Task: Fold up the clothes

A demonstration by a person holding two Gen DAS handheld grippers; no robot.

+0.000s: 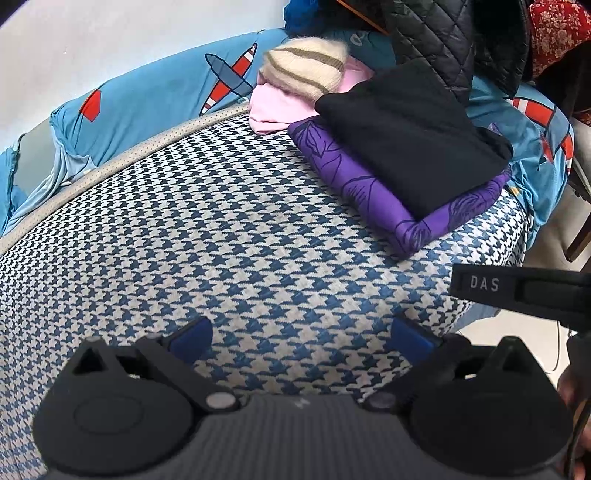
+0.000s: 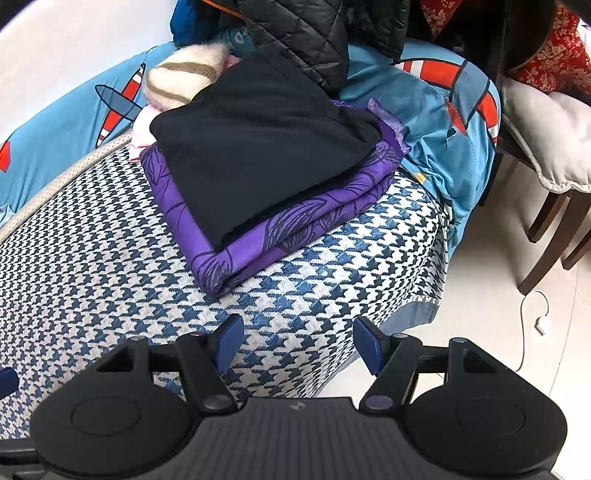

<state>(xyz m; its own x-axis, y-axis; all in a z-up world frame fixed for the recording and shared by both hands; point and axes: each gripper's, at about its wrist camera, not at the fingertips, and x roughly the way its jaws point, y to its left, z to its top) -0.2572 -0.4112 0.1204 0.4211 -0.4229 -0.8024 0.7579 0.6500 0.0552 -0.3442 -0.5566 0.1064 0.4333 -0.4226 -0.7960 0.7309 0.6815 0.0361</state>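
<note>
A folded black garment (image 1: 410, 147) (image 2: 255, 147) lies on top of a folded purple patterned cloth (image 1: 373, 184) (image 2: 288, 229) on the houndstooth cover (image 1: 221, 240) (image 2: 92, 240). Behind them sit a cream striped knit (image 1: 306, 66) (image 2: 184, 74) and a pink garment (image 1: 273, 107). My left gripper (image 1: 301, 341) hovers open over the bare cover, nothing between its blue pads. Open too, my right gripper (image 2: 299, 345) stands near the cover's front corner, short of the purple cloth, with nothing between its pads. One finger of the right gripper (image 1: 517, 291) shows at the right of the left wrist view.
A blue aeroplane-print quilt (image 1: 147, 99) (image 2: 436, 110) runs along the back and right. Dark quilted jackets (image 1: 443, 40) (image 2: 314, 33) and a red floral fabric (image 2: 554, 48) are heaped behind. A wooden chair with a grey cushion (image 2: 546, 140), tiled floor and a white cable (image 2: 539, 321) lie right.
</note>
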